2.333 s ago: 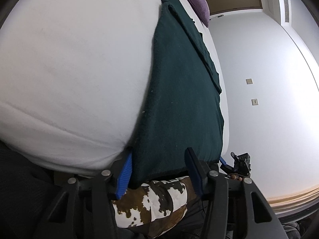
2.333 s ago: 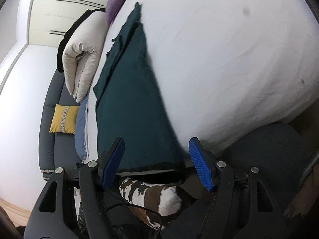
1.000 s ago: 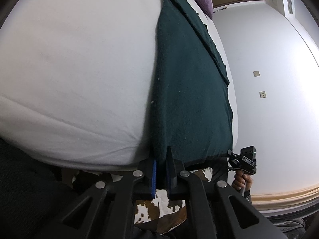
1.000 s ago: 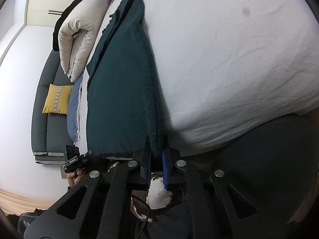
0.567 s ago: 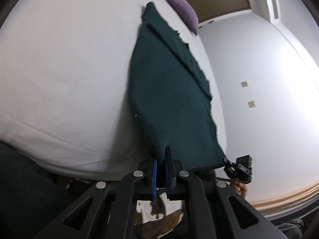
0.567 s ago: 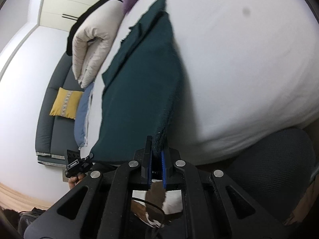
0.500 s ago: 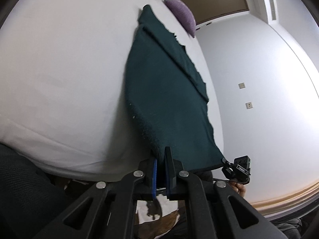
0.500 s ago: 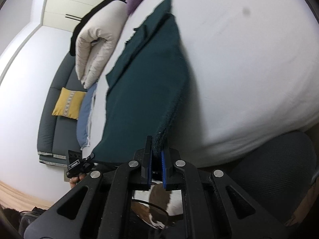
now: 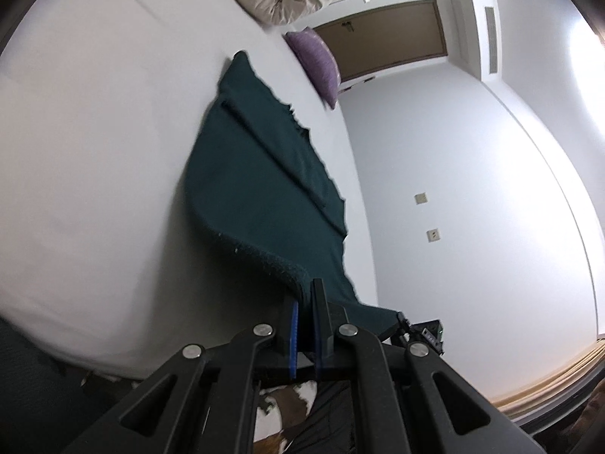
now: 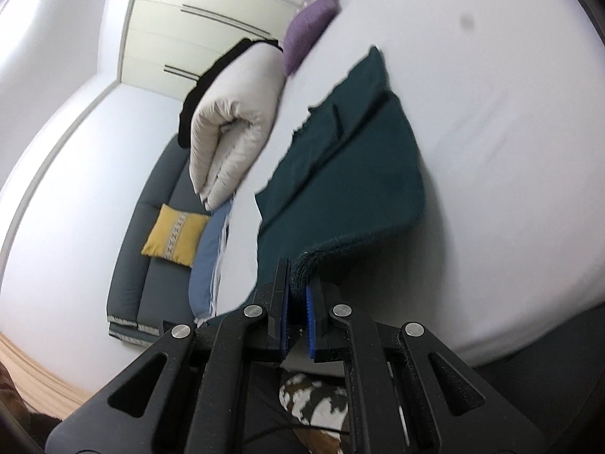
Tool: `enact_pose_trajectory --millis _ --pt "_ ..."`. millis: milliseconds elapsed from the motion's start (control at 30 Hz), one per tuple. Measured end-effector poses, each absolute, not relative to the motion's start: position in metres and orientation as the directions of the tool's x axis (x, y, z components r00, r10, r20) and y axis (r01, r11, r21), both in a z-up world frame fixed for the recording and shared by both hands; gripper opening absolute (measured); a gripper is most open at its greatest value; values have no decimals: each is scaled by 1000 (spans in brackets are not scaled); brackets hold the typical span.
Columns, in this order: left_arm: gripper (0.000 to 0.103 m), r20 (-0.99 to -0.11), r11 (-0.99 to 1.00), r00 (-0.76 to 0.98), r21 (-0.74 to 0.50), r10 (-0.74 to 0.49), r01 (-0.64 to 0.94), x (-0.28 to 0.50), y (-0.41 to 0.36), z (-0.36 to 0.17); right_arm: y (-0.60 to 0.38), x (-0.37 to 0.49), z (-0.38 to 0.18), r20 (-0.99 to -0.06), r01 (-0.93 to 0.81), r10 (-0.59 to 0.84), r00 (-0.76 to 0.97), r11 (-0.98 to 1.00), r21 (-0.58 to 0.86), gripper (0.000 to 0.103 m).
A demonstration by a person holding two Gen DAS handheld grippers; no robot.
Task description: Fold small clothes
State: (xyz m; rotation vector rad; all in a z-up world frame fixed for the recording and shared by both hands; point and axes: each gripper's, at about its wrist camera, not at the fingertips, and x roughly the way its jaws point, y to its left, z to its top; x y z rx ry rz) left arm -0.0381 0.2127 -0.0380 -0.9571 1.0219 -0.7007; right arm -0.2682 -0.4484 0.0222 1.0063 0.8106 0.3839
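Both grippers have risen since the earlier frames, and the near hem of the dark green garment (image 9: 264,189) now hangs above the white bed (image 9: 94,151) while its far part lies flat. The left gripper (image 9: 305,302) is clamped on one near corner and the right gripper (image 10: 298,283) on the other — each pinches a bunched edge. I judge this two-corner hold keeps the hem straight — ready to carry forward for a fold.

Both grippers tilt a little downward, side by side. The left gripper (image 9: 305,310) is clamped on a cloth (image 9: 261,196) corner. The right gripper (image 10: 298,291) pinches the other corner.
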Motion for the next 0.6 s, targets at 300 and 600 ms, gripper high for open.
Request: enact_pose_trajectory --millis 300,600 --pt "6 -317 378 427 -924 -847 65 8 198 -16 -455 -220 51 -369 38 624 689 478 878 6" --pt "6 -313 386 480 -920 -820 61 72 196 -8 -453 -147 75 -341 19 594 729 480 877 6"
